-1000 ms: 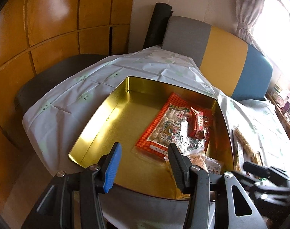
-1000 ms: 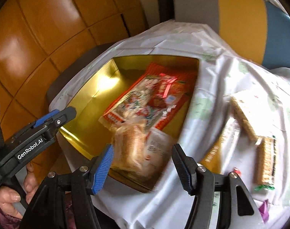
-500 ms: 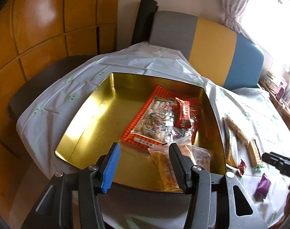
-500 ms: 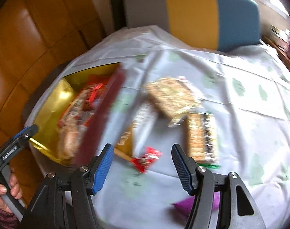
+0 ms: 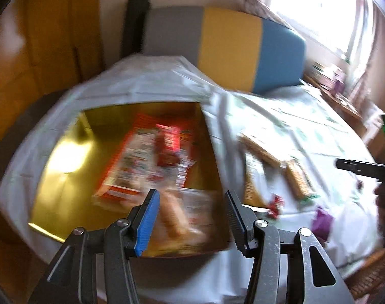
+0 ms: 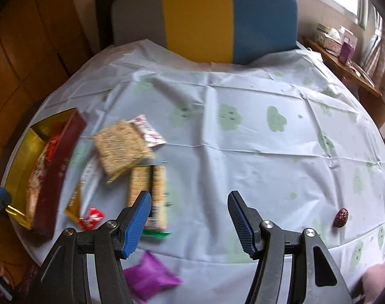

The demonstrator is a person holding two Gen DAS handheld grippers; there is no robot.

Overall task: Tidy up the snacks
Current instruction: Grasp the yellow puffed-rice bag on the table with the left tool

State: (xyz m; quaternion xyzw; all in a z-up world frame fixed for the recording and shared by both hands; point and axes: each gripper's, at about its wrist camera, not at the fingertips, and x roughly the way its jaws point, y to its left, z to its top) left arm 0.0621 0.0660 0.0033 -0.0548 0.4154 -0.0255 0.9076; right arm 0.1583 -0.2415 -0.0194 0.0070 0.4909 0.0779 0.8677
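A gold tin box sits at the table's left end and holds a large orange-red snack bag and a clear cracker pack. My left gripper is open and empty above the tin's near edge. My right gripper is open and empty over the tablecloth. Loose snacks lie left of it: a square cracker pack, a long cracker pack, a gold packet, a red candy, a purple packet. A dark foil candy lies at the right.
A pale green-print cloth covers the table. A grey, yellow and blue chair back stands behind it. Wood panels line the left wall. A shelf with boxes is at the back right.
My right gripper has swung right, away from the tin and out over the loose snacks. My left gripper's view has shifted right and is blurred. Both stay open.
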